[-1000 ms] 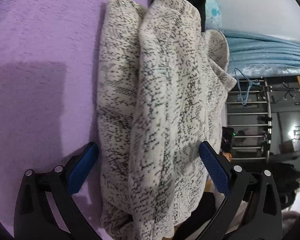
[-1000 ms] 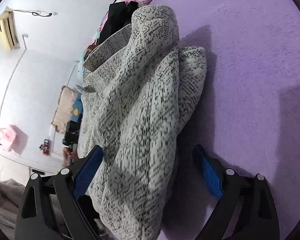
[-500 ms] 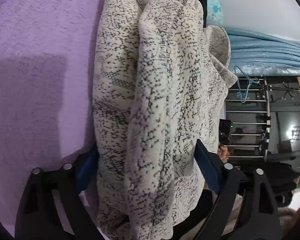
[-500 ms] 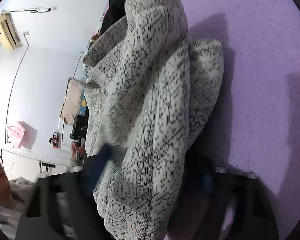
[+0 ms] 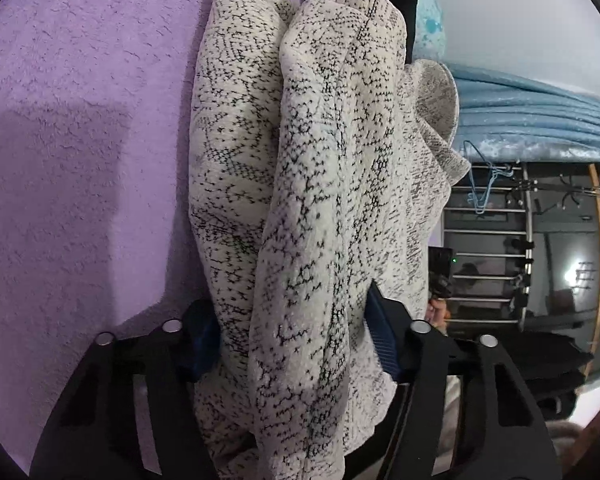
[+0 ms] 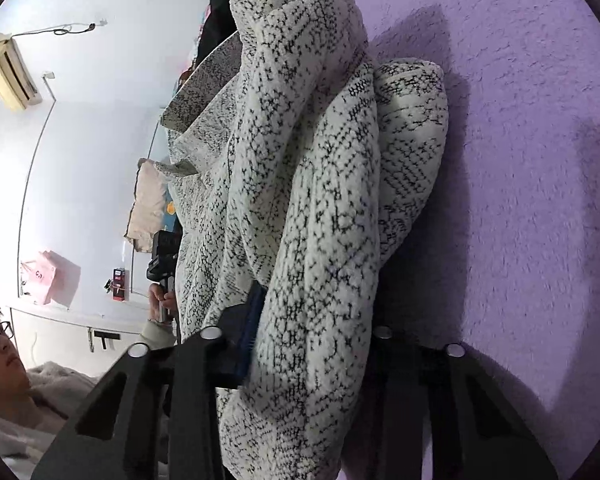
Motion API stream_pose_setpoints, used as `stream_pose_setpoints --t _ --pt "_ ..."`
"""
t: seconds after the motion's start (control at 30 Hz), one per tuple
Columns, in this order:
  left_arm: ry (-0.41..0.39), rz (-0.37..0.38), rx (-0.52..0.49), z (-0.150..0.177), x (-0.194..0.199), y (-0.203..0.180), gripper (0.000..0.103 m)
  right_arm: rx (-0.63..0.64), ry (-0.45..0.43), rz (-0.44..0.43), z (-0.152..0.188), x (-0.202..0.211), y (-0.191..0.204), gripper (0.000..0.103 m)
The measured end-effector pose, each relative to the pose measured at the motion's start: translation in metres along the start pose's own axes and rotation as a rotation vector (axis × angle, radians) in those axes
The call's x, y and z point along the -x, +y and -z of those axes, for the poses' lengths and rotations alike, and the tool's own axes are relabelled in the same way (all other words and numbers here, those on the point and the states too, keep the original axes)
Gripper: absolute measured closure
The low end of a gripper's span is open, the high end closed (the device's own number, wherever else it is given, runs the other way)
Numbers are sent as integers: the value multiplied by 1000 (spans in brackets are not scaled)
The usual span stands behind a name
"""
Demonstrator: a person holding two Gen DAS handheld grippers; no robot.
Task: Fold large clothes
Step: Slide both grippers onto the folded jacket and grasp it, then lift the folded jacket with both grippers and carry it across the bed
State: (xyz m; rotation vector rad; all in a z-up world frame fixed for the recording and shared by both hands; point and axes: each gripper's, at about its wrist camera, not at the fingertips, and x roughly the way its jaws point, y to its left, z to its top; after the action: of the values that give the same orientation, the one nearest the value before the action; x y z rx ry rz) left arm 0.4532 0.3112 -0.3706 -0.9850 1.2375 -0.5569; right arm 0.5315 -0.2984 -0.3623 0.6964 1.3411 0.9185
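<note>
I am angling both tongs downward over the purple bedspread [image 5: 80, 128], left tongs [image 5: 296, 344] and right tongs [image 6: 312, 344] just closing, clamped on the folded speckled sweater [image 5: 320, 184].

My left claw [image 5: 296, 340] fills the bottom of its frame: two matte black arms with long cut-out slots, each carrying two round silver screw heads, and ribbed blue pads on the inner faces of the fingers [image 5: 382, 344]. My right claw [image 6: 312, 344] is built the same, black slotted arms with silver screws; only its left blue pad shows. At the lower left of that frame I wear glasses and a pale fuzzy top [image 6: 40, 392]
</note>
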Motion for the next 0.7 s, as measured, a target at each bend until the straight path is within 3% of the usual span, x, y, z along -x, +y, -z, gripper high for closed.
stream_pose_setpoints --t 0.07,0.3,0.7 --pt "-6 -20 -7 0 2 -4 52 13 -11 16 0 4 8 81" --pt "-40 -54 -45 3 9 -23 69 26 -37 48 5 7 25 85" --pt "-83 -75 -90 29 26 -54 77 88 -123 42 49 24 88 87"
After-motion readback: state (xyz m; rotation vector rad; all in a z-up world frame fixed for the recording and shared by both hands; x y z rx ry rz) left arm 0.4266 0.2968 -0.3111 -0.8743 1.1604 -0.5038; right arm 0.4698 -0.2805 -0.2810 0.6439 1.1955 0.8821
